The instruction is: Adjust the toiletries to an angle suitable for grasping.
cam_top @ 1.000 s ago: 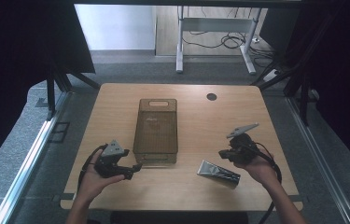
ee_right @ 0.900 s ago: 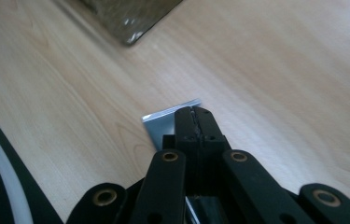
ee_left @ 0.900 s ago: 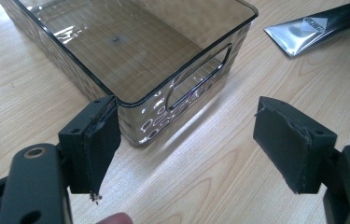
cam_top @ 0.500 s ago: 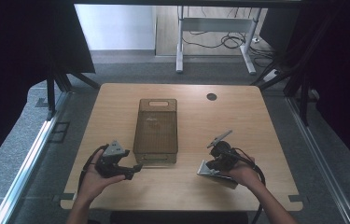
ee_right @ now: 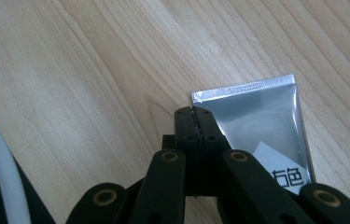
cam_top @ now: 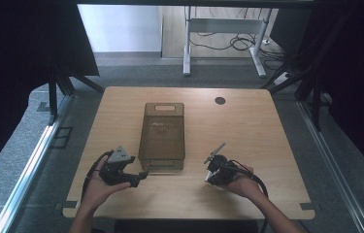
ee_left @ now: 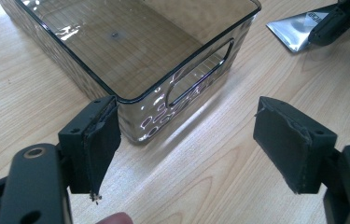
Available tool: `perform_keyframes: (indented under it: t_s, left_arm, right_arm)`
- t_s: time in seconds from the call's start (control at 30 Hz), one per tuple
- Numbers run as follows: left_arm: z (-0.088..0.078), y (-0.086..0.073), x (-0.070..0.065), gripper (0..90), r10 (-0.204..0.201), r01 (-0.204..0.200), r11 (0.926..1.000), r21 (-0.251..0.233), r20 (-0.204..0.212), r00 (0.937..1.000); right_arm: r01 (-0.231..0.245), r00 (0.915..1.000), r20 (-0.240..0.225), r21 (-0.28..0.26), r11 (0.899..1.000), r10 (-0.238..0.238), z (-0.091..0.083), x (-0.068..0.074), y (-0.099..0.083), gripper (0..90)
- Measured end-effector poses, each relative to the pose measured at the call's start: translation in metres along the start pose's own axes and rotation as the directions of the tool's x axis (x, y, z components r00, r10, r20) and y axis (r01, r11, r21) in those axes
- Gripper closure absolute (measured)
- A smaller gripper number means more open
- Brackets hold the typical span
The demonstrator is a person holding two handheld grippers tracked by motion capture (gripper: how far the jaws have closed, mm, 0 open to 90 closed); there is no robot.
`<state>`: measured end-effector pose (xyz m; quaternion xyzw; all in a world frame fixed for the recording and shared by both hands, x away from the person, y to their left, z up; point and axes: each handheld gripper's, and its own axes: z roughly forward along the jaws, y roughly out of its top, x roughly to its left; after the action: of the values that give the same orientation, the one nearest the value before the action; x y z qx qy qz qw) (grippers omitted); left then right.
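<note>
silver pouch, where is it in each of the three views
High view: the silver pouch lies low and right of centre, mostly under the right gripper.
Left gripper view: top right corner, under the other gripper's black jaw.
Right gripper view: right of centre, beside the shut jaws.
Shared landmark: the light wooden table.

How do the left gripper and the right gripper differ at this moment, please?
The left gripper stands wide open with nothing between its pads, facing the smoky clear bin; the right gripper is shut, its tips over the silver foil pouch. Whether it pinches the pouch is unclear. Both are hand-held, low over the wooden table.
</note>
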<state>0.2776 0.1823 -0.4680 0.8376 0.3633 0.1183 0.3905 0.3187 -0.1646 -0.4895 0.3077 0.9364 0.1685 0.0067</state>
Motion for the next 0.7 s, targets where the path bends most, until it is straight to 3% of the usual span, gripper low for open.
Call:
perform_keyframes:
  t_s: [0.7]
  left_arm:
    - [0.002, -0.001, 0.001, 22.9, -0.006, 0.006, 0.9999, 0.008, -0.003, 1.0]
  right_arm:
    - [-0.055, 0.9971, 0.052, -0.024, 0.998, 0.056, 0.001, -0.027, 0.001, 90.0]
